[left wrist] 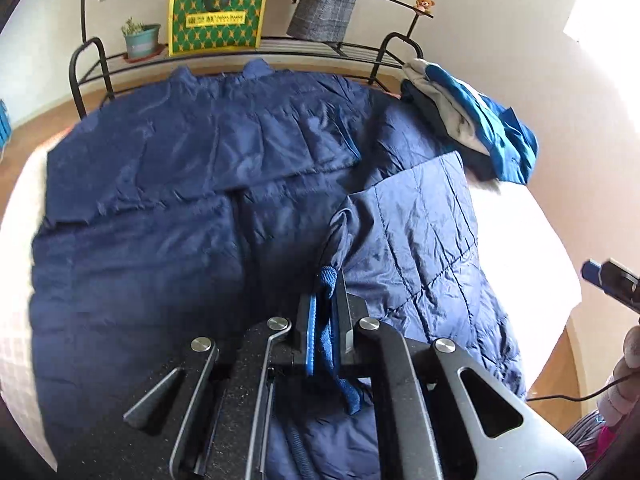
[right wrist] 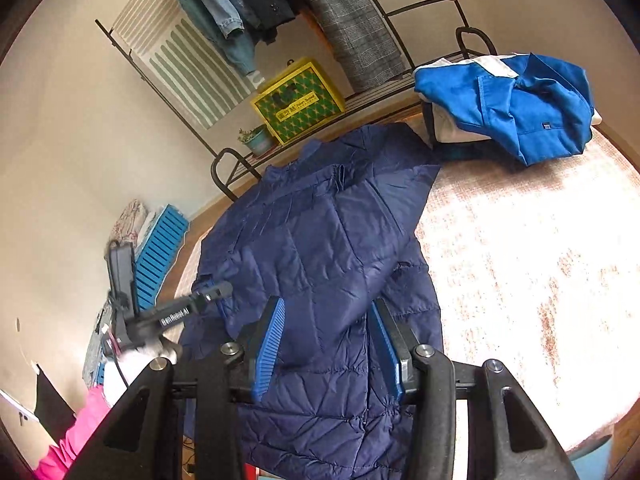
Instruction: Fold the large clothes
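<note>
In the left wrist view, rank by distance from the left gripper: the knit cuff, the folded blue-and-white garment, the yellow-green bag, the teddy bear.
From the left gripper:
1. Knit cuff, clamped between its fingers.
2. Folded blue-and-white garment, on the bed's far right.
3. Yellow-green bag, on the rack shelf past the bed, and teddy bear, on a high bracket at right: too close to call.

White lettering "GenRobot.AI" along the black arm of the left gripper (right wrist: 212, 290), at about nine o'clock in the right wrist view. Yellow label band with printed characters on the green-and-yellow patterned box (right wrist: 298, 100) on the rack shelf, at twelve o'clock; too small and blurred to read in either view. Small dark tag on the blue garment (right wrist: 546, 125), at two o'clock; illegible.
</note>
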The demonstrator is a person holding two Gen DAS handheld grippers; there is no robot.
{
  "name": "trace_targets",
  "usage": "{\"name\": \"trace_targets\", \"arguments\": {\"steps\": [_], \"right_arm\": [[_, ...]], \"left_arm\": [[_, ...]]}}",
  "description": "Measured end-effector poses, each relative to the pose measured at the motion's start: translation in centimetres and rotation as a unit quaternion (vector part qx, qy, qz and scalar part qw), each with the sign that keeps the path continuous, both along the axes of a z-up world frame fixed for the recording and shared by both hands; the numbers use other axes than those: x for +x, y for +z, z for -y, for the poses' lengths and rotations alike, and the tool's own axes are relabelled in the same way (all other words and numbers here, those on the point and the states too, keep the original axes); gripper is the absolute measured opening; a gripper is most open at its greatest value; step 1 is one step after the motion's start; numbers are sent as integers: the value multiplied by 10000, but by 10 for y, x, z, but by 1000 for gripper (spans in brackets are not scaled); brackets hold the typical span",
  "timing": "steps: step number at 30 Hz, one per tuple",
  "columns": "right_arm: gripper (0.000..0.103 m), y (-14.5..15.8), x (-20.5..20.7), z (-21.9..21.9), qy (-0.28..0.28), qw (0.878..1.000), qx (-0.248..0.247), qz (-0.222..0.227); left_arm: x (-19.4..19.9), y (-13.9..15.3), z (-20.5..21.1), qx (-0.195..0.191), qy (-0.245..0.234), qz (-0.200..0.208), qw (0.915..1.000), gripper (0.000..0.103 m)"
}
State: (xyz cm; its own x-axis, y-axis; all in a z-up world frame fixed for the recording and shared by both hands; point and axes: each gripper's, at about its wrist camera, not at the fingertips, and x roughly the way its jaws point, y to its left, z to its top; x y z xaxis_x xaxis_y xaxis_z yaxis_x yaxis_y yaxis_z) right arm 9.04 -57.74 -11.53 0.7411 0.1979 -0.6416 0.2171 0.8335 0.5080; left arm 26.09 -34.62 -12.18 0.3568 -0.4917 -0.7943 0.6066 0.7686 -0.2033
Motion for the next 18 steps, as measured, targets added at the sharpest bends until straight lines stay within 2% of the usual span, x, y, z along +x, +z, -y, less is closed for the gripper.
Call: {"name": "trace_targets", "arguments": {"steps": [4, 8, 14, 18], "right_arm": [[47, -23, 16, -15, 232, 9989, -190, -350], [47, -49, 33, -28, 441, 9956, -265, -789], [47, -72, 49, -37, 571, 9901, -519, -1169], [47, -81, 55, -40, 599, 9876, -603, -1318]], "left_arm": [[52, 22, -17, 231, 316, 425, 9983, 3], [110, 26, -34, 410, 709, 736, 9939, 3], [192, -3, -61, 568, 1193, 629, 9892, 3], [229, -23, -75, 680, 1469, 651, 9847, 3]]}}
